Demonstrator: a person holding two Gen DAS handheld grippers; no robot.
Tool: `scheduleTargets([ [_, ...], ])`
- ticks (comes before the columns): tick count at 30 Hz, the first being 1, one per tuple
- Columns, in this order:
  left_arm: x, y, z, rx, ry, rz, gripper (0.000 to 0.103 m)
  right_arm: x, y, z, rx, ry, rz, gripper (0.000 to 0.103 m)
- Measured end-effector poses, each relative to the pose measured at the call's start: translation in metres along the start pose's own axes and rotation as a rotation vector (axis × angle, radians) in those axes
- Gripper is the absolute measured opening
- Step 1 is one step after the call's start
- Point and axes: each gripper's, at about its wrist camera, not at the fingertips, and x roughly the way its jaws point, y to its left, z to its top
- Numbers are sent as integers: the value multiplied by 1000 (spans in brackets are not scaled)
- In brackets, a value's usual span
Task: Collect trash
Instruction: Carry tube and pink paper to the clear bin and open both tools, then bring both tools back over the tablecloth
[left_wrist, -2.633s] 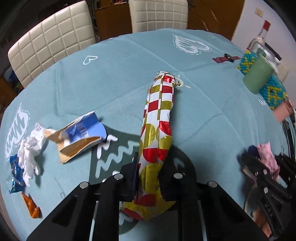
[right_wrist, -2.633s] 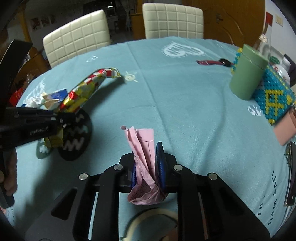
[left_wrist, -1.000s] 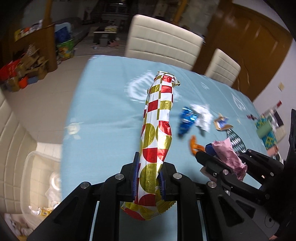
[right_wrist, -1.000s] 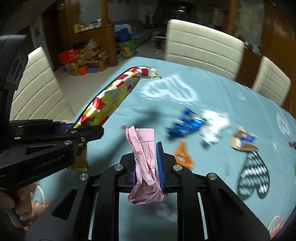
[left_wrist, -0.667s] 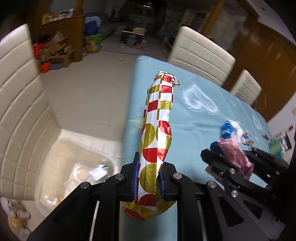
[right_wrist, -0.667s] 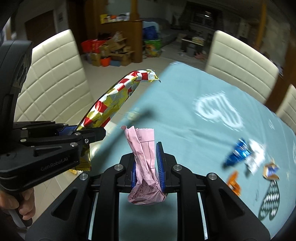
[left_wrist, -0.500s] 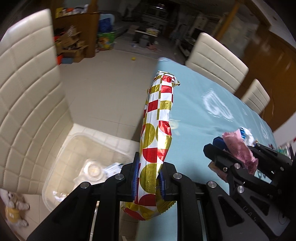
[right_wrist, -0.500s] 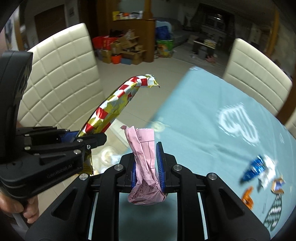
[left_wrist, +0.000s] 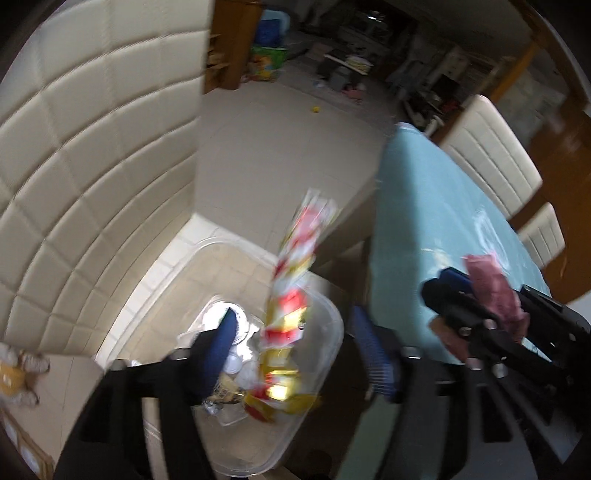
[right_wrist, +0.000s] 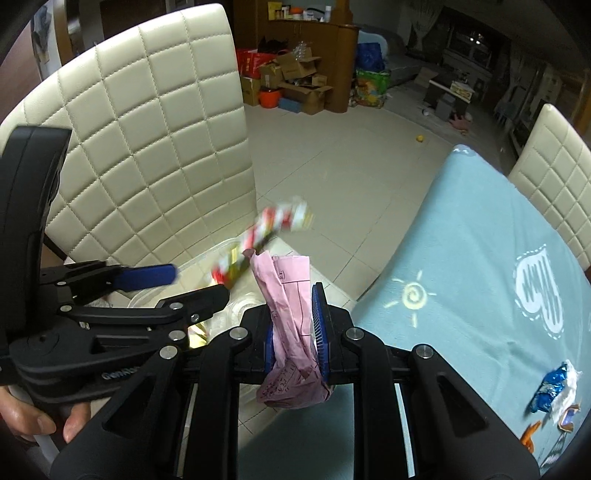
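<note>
Left wrist view: no legible writing; beige tiled floor (left_wrist: 266, 147), quilted cream chair (left_wrist: 92, 147) left of the clear plastic bin (left_wrist: 325, 354), teal-clothed table (left_wrist: 436, 229) right of it; left gripper (left_wrist: 295, 347) above the bin, jaws opening, blue pads clear of the red-and-gold foil wrapper (left_wrist: 291, 295); wrapper blurred, loose between them over the bin, long axis near upright, top tilted right; right gripper (left_wrist: 476, 295) beside the bin's right, clamped on pink paper (left_wrist: 495, 291).

Right wrist view: "GenRo…" partly legible on the left gripper (right_wrist: 199, 284); printed lines on the pink paper (right_wrist: 291, 317), unreadable; right gripper (right_wrist: 295, 332) pinching it upright beside the bin (right_wrist: 221, 251); wrapper (right_wrist: 266, 236) slanting up-right above the bin; sun and heart drawings on the tablecloth (right_wrist: 480, 277); more scraps (right_wrist: 554, 391) far right of the bin; cardboard boxes (right_wrist: 295, 81) beyond.
</note>
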Motion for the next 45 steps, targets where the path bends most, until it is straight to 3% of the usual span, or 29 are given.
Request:
scheduleTargets([
  [26, -17, 85, 4, -199, -83, 12, 76, 47, 52, 23, -81, 59, 120, 22],
  [28, -19, 89, 4, -208, -85, 18, 76, 49, 52, 24, -70, 72, 123, 35],
  [29, -20, 90, 4, -210, -87, 20, 78, 49, 53, 24, -65, 69, 119, 59],
  [30, -21, 90, 3, -211, -89, 25, 79, 46, 52, 24, -60, 47, 112, 71],
  [39, -31, 76, 2, -187, -96, 21, 80, 19, 36, 19, -64, -2, 63, 69],
  [45, -43, 38, 1, -130, -100, 8, 80, -14, 9, 4, -17, -40, 27, 70],
])
